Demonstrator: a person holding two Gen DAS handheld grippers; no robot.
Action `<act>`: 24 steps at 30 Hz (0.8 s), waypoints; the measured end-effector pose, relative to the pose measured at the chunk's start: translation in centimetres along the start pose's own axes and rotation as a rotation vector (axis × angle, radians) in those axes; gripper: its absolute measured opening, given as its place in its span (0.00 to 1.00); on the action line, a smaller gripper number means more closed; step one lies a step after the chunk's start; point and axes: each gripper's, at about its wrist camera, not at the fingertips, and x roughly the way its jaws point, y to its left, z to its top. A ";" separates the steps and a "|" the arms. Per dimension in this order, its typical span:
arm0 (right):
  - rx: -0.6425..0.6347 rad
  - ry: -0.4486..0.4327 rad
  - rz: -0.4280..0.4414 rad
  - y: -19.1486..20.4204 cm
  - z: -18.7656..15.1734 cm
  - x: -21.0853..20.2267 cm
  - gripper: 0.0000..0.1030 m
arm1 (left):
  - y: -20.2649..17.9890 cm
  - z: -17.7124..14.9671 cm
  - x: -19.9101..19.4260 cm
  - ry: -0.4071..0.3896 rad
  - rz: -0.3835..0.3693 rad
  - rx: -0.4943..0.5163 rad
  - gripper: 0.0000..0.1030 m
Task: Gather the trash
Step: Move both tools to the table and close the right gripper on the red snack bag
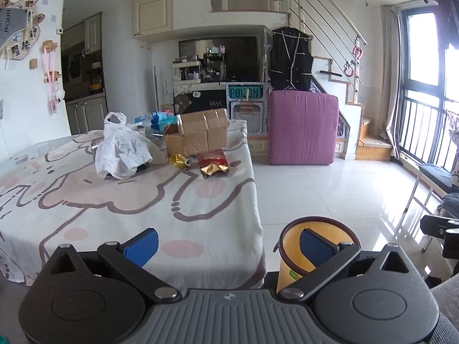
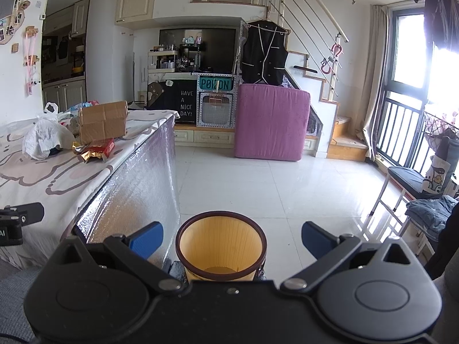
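Observation:
A yellow waste bin with a dark rim [image 2: 220, 248] stands on the floor beside the table, right below my right gripper [image 2: 231, 239], which is open and empty. The bin also shows in the left wrist view [image 1: 289, 258]. My left gripper [image 1: 229, 245] is open and empty over the table's near corner. Trash lies on the table at the far end: a red and gold wrapper [image 1: 213, 163], a gold foil piece [image 1: 179, 160], a white plastic bag [image 1: 122, 150] and a cardboard box [image 1: 198, 133]. The same items show in the right wrist view: wrapper [image 2: 96, 150], bag [image 2: 43, 139], box [image 2: 103, 121].
The table carries a pink cartoon-print cloth [image 1: 120, 200] with a silvery side panel [image 2: 137, 177]. A purple cushion [image 1: 302, 127] leans by the stairs. White tiled floor [image 2: 272, 183] stretches ahead. A bench and clothes [image 2: 430, 212] stand by the window at right.

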 end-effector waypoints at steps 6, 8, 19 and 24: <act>0.017 -0.005 0.015 0.1 0.5 0.2 1.00 | 1.7 0.6 0.0 -0.028 0.050 -0.044 1.00; 0.022 -0.009 0.027 0.2 1.1 0.7 1.00 | 2.4 0.9 0.3 -0.036 0.074 -0.049 1.00; 0.006 -0.043 0.150 4.6 4.7 4.8 1.00 | 8.4 0.8 2.2 -0.053 0.174 -0.126 1.00; 0.012 -0.076 0.241 7.6 6.8 7.3 1.00 | 11.2 1.0 3.1 -0.045 0.192 -0.163 1.00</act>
